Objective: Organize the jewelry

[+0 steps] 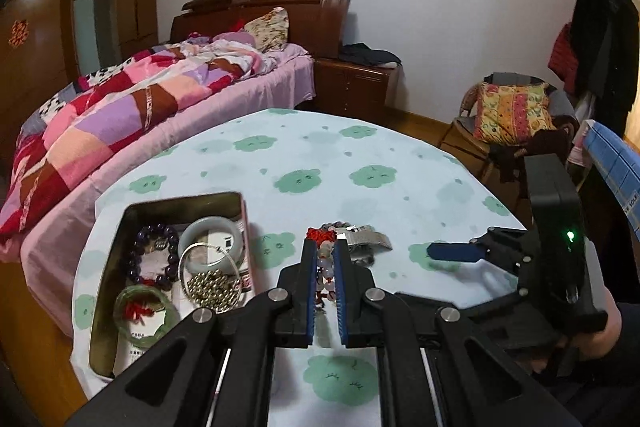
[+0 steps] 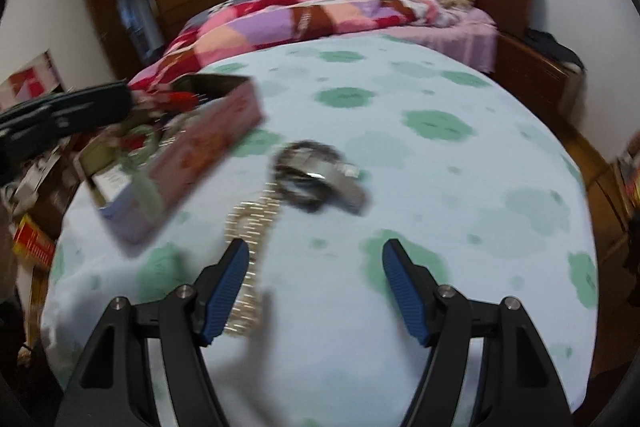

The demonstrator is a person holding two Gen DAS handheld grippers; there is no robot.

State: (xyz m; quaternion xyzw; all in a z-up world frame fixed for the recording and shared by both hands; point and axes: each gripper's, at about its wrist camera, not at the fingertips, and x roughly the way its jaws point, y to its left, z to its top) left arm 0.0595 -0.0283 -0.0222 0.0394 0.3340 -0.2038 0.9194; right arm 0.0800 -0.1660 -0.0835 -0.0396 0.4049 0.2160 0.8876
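My left gripper [image 1: 323, 247] is squeezed shut on a bracelet of pale pink and white beads with a red knotted tassel [image 1: 325, 269]. The beads hang between its blue pads, up off the round table with the light cloth and green cloud shapes [image 1: 304, 155].

Just to the left of it sits the open pink tin box [image 1: 245, 223]. Inside I see a dark purple bead bracelet [image 1: 154, 253], a pale grey-green stone bangle [image 1: 212, 233], a thin silver wire bangle [image 1: 208, 265], a pile of small shiny gold-grey beads [image 1: 214, 289] and a green glass bangle with red thread [image 1: 144, 313].

Behind the beads I hold, a silver metal watch with a mesh band [image 2: 320, 173] lies on the cloth. A flat gold sparkly chain band [image 2: 250, 259] stretches from the watch toward my right gripper [image 2: 316, 255].

My right gripper is spread wide with nothing between its blue pads. It hangs over the cloth, with its left pad just beside the gold band. That view is blurry, so I cannot tell if the pad touches it.

Past the table there is a bed with a patchwork quilt of pink, red and purple squares [image 1: 120, 107], and a chair with a yellow flowered cushion [image 1: 514, 111].
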